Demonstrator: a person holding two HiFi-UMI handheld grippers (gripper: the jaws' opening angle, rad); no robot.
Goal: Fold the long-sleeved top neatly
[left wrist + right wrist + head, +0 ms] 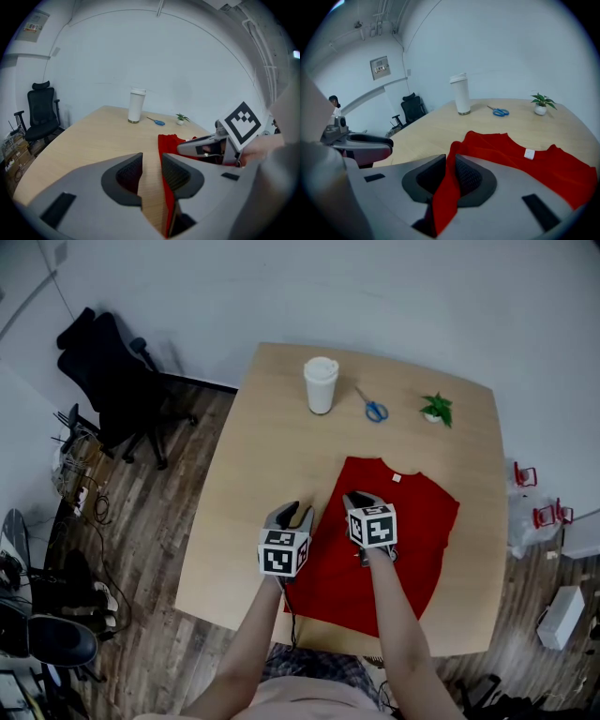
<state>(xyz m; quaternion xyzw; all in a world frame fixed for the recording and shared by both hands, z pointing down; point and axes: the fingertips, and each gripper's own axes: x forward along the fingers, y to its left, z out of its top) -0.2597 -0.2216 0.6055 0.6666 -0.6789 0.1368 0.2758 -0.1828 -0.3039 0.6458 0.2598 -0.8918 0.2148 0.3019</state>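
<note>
red top [412, 521] on table [262, 484], collar far side, white neck label, left edge lifted.

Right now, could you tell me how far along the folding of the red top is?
Roughly midway. Done: the red long-sleeved top lies flat on the table with no sleeve sticking out. In hand: the right gripper pinches a fold of it, while the left gripper hovers open beside its edge. Left: the body looks not yet folded lengthwise.

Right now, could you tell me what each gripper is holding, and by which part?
The right gripper pinches the red top by a lifted fold of fabric near its shoulder; the left gripper is open and holds nothing.
</note>
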